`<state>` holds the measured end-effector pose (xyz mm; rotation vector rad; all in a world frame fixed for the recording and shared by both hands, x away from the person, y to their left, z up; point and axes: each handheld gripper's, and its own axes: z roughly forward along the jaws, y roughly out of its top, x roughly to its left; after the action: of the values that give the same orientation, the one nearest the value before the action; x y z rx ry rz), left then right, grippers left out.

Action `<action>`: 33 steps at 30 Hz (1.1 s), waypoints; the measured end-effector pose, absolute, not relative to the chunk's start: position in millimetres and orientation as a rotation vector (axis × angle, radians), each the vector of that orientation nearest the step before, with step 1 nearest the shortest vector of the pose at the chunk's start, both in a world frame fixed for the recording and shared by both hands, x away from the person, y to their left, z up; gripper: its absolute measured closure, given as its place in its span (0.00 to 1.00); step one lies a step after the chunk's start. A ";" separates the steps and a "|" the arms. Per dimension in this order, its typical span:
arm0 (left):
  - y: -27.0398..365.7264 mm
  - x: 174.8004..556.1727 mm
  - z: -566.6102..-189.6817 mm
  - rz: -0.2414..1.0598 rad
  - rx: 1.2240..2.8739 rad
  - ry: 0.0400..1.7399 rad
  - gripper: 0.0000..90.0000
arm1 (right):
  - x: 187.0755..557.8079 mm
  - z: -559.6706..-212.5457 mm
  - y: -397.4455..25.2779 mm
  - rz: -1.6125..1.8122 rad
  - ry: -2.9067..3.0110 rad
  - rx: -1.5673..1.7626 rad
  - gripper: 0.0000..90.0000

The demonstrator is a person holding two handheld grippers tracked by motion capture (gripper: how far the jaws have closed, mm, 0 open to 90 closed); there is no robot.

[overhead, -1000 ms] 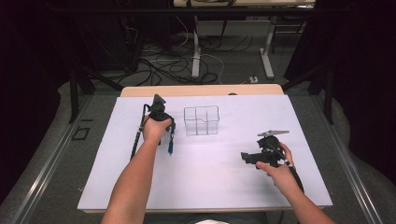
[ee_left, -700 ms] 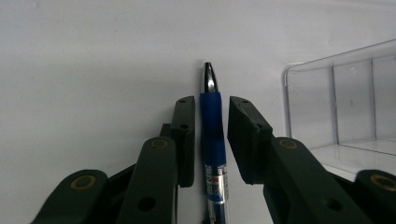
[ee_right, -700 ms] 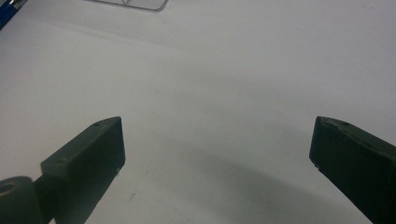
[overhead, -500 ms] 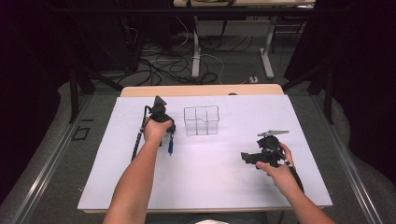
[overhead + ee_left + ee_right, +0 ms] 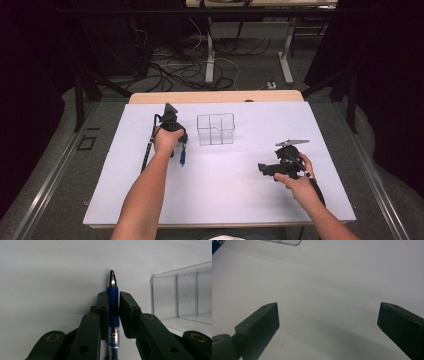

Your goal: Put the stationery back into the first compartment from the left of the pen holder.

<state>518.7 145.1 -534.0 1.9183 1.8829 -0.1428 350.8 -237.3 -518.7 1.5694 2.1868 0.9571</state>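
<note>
Table (image 5: pixel 220 200) is carrying a clear divided box (image 5: pixel 215 129) near its far middle. Right gripper (image 5: pixel 265 169) is hovering with jaws spread wide, holding nothing. Left gripper (image 5: pixel 113 298) is pinching a blue pen (image 5: pixel 113 300) just beside the box, probably readying it for a compartment.

A matt white sheet covers the tabletop (image 5: pixel 220 185), with pale wood showing at its far edge. The pen (image 5: pixel 113 312) has a shiny metal tip and a blue, rubbery-looking matt grip. The divided box (image 5: pixel 215 129) is clear glossy plastic. The left gripper (image 5: pixel 113 302) has matt black fingers (image 5: pixel 102 312) with brass-coloured rivets.
</note>
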 end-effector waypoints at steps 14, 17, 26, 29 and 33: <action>146.1 518.8 -534.8 -0.196 1.856 1.904 0.89 | 351.1 -519.1 -237.3 0.959 2.192 1.563 0.04; 146.7 518.6 -534.2 -0.190 1.851 1.896 0.89 | 351.4 -519.3 -237.4 0.959 2.191 1.564 0.04; 153.9 518.0 -529.9 -0.195 1.863 1.861 0.89 | 351.6 -519.6 -238.1 0.951 2.197 1.552 0.04; 155.8 517.2 -528.0 -0.190 1.845 1.853 0.89 | 351.6 -519.6 -238.2 0.950 2.196 1.553 0.05; 158.7 516.0 -523.7 -0.165 1.824 1.834 0.89 | 351.5 -519.4 -237.9 0.955 2.191 1.562 0.05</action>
<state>516.0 158.7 -523.7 1.8243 1.8336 -0.1654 351.5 -237.9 -519.4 1.5621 2.1914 0.9554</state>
